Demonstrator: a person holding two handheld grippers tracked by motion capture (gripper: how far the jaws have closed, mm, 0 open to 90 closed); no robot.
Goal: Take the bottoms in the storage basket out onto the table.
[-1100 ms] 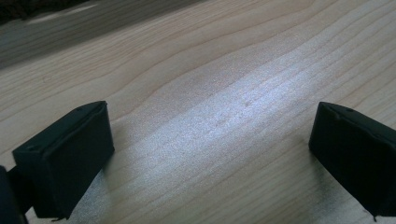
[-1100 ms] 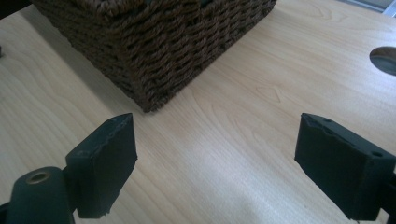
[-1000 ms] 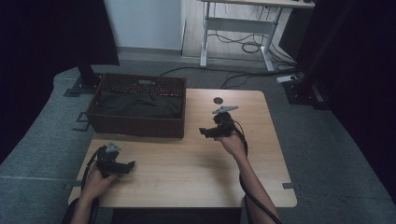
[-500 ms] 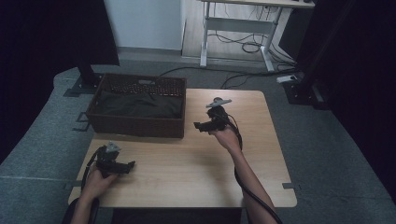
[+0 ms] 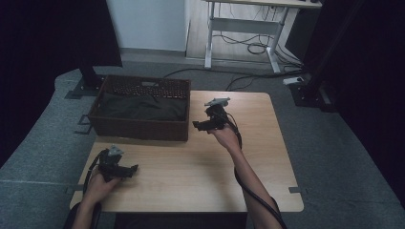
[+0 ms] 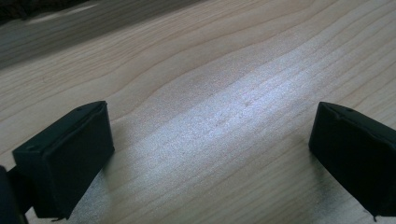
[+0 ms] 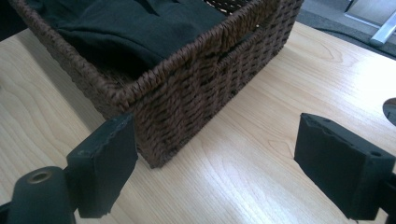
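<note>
I stand at a pale wooden table with a two-jaw black gripper in each hand. A dark brown woven wicker basket, rectangular and low-walled, sits at the far left of the tabletop, and a dark green, almost black folded cloth lies inside it, filling most of the bottom.

My right gripper hangs above the table just beside the basket's near right corner, pointing toward it. In the right gripper view, its jaws stand wide apart with nothing between them; the basket's corner rises just ahead of the left jaw, and the cloth shows beyond the rim.

My left gripper rests low near the front left of the table, well apart from the basket. In the left gripper view, its jaws are also wide open and empty, with bare wood grain between them.

I judge the work to be at its start: the cloth is untouched in the basket, neither gripper holds anything, and the reach over the rim, the grasp and the lift are all left to do.
</note>
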